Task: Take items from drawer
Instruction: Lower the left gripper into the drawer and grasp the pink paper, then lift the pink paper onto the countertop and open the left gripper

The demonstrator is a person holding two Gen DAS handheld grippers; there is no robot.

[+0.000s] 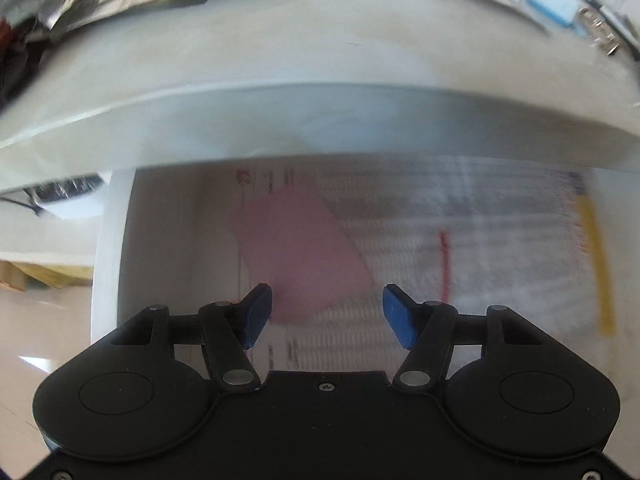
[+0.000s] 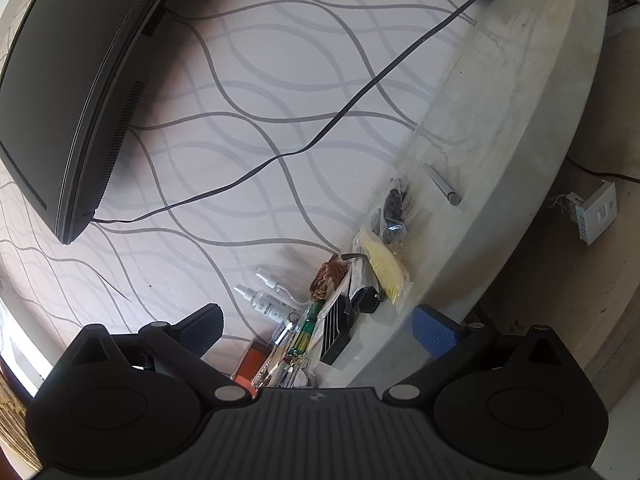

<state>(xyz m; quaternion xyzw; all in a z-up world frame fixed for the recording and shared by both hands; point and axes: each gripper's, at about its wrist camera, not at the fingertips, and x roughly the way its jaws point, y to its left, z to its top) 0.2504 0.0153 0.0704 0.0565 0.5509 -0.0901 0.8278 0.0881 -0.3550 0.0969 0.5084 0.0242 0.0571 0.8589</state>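
We see the printed sheet [image 1: 460, 240] in the drawer [image 1: 120, 240] only as a smear; its lines of text cannot be read. The pink thing [image 1: 296, 248] lying on it is too blurred to name, and its near end sits behind the left fingers [image 1: 256, 312]. The worktop [image 1: 280, 120] hides the drawer's far part. In the right wrist view, the monitor [image 2: 72, 92] runs off the picture's top and left edges.

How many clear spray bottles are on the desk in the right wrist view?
2. Both lie side by side at the patterned wall: one bottle nearer the camera, the other just behind it. The clutter pile beside them may hide more.
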